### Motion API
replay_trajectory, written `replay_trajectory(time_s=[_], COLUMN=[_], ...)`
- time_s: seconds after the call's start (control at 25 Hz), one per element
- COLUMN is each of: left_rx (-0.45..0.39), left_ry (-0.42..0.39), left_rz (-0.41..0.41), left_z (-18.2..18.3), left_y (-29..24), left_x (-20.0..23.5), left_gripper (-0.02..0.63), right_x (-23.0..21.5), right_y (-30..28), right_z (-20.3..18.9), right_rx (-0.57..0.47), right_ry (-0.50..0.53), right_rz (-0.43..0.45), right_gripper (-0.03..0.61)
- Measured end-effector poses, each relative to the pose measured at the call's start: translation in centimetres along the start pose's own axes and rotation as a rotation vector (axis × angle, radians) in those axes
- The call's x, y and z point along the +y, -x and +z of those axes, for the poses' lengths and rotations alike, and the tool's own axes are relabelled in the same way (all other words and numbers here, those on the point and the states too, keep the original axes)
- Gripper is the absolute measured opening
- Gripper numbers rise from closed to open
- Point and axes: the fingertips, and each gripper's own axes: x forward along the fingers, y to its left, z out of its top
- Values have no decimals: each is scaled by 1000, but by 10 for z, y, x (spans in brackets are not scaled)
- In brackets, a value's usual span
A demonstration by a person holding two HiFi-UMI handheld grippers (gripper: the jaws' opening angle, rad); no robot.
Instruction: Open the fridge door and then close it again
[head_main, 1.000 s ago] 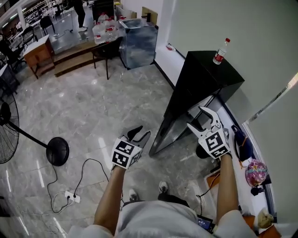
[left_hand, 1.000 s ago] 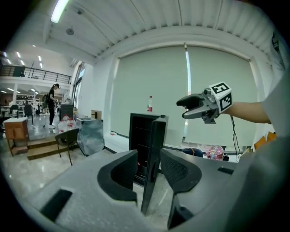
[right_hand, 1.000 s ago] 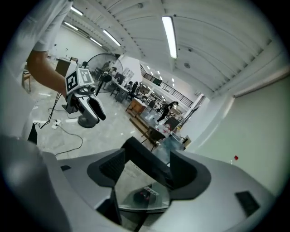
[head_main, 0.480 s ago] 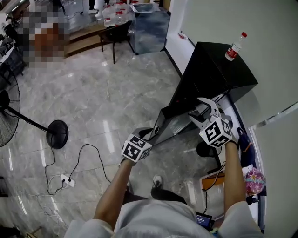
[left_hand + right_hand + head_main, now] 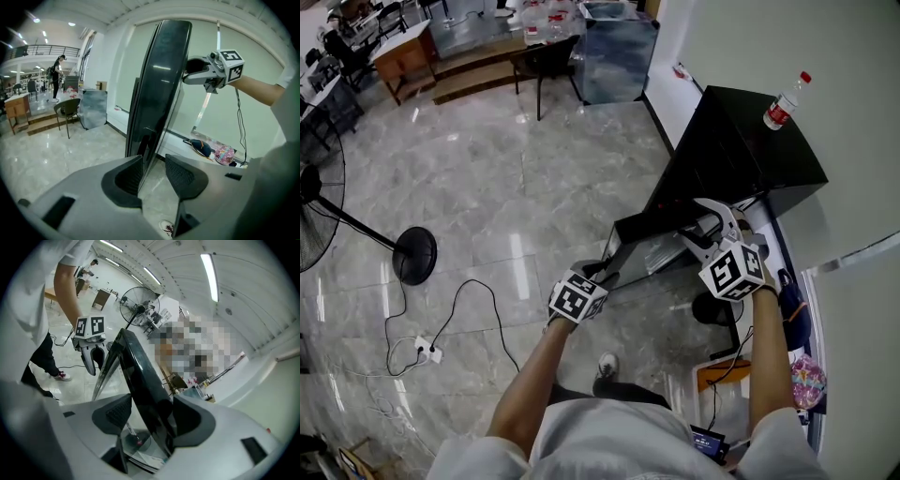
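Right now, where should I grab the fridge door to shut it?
Grip the fridge door by its thin free edge, coming edge-on from the room side. It stands open and upright, and that edge fits between the jaws of the left hand-held gripper.

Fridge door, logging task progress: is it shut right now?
No, the fridge door stands swung out from the black fridge in the head view.

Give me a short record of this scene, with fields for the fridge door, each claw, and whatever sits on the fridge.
fridge door: partly open, swung out from the black fridge
left claw: open, door's edge between its jaws
right claw: open, jaws just been closing, door's upper edge between them
on top: water bottle, upright, red cap
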Motion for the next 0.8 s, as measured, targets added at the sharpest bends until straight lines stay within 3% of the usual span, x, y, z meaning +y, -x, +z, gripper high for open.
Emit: replay_trajectory(time_s=[0.32, 0.4, 0.8], left_rx=[12, 22, -10], left_ry=[42, 31, 48], left_rz=[103, 133, 170], left_z=[3, 5, 29], left_y=[-14, -16, -28], left_x=[17, 25, 72], left_gripper=[124, 84, 86], right_x=[-5, -7, -29], right_y=[-6, -9, -33], right_z=[3, 2, 4], right_rx=[-94, -91, -48], right_ry=[-16, -13, -45], right_rz=[-5, -6, -44], right_gripper=[275, 274, 253])
